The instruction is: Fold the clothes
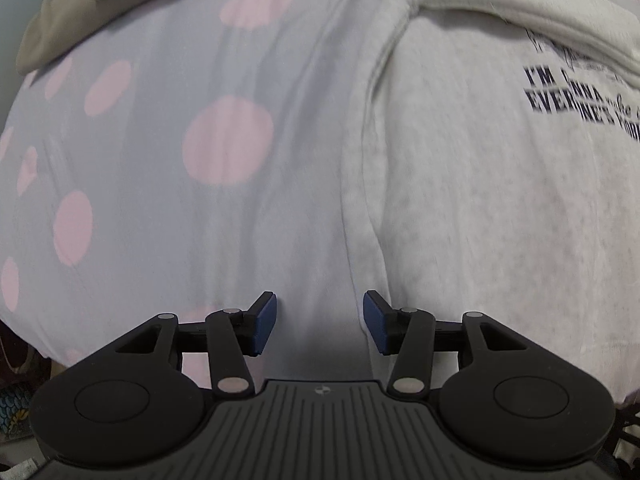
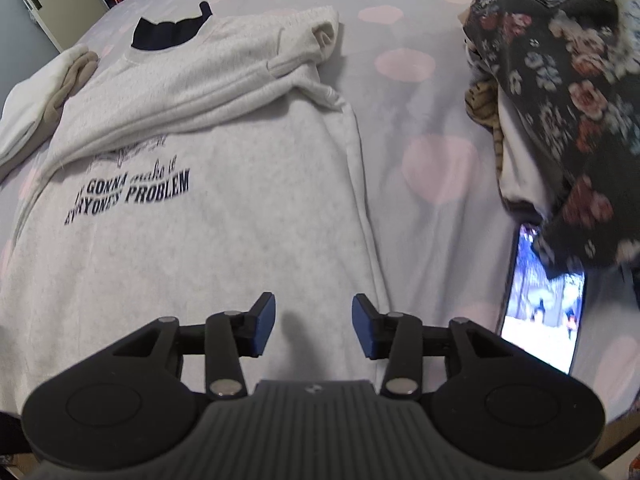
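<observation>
On the spotted bed (image 1: 160,200), sweatshirt (image 2: 180,240), both tools (image 1: 319,322) (image 2: 313,326) agape, empty, lit phone (image 2: 540,312) perhaps, right view only.

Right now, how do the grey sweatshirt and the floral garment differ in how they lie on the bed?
The grey sweatshirt lies spread flat with a sleeve folded across its chest; the floral garment sits in a crumpled heap. The sweatshirt is pale with dark printed lettering; the floral garment is dark with a flower pattern. The floral garment overlaps a lit phone; the sweatshirt covers nothing visible. Both rest on the polka-dot bedsheet.
</observation>
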`<state>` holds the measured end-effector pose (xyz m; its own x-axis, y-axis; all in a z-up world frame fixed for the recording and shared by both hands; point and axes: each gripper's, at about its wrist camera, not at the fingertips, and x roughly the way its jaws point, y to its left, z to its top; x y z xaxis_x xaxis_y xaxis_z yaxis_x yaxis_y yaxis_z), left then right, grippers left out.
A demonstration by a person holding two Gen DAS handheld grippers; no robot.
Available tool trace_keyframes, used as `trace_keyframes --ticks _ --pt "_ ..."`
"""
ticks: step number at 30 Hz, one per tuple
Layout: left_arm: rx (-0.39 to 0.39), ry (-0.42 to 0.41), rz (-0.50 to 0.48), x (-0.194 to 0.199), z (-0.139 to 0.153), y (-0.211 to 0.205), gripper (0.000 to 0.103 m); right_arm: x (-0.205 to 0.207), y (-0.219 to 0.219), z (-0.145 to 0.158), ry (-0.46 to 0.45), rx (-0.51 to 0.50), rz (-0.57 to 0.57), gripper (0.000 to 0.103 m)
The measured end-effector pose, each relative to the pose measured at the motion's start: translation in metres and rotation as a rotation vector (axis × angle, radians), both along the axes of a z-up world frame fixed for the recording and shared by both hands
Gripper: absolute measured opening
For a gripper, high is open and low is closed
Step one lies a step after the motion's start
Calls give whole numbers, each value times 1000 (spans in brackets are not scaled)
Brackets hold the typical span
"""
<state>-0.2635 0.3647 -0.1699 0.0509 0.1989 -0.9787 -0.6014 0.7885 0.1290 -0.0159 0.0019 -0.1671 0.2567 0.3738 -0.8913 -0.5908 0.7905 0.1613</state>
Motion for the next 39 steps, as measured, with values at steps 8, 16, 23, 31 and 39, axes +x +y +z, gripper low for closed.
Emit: trace_keyframes --ticks 8,16,23,31,39 --pt "-42 -134 183 -30 21 -8 46 -18 -12 0 -19 -58 -25 65" --pt "-190 -124 250 -50 7 -21 54 -28 -5 -13 44 -117 28 65" --pt "-222 -86 174 -43 3 -34 42 -44 6 -14 23 -116 112 25" --pt "-236 -218 123 -37 29 -33 9 -38 4 15 -65 6 101 7" --pt "-170 -385 159 -31 81 10 8 -5 -5 53 -162 134 10 7"
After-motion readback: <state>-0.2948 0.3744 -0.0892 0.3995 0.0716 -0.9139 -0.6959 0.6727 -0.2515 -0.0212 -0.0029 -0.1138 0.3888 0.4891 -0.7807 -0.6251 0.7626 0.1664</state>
